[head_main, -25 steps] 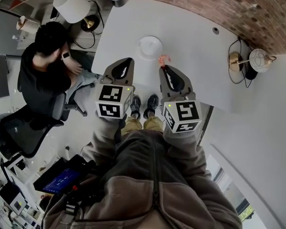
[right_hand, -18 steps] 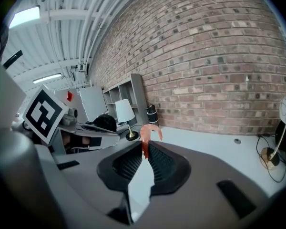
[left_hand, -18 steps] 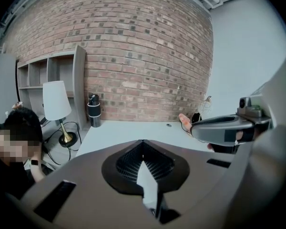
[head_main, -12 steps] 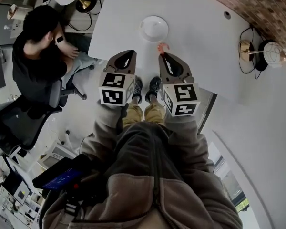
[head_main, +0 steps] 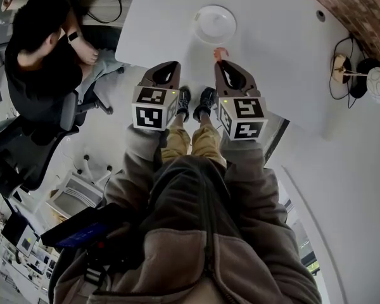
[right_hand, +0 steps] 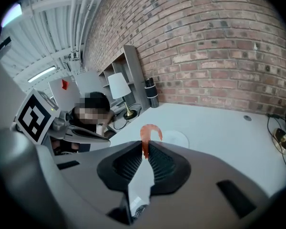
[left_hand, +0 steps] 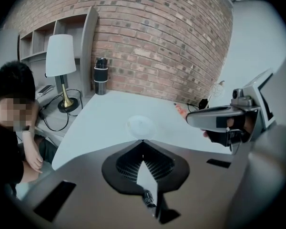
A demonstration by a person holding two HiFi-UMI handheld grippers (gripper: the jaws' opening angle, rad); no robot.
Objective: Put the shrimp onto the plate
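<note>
As it carried, right gripper: pinched shrimp, short of plate.
Left gripper: pressed together, empty.
Next: probably forward, then release.

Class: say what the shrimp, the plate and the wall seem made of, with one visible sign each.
Shrimp: likely plastic or rubber, a toy; even orange colour, stiff curl.
Plate: ceramic or plastic; smooth plain white.
Wall: brick; rough red courses with mortar joints.
</note>
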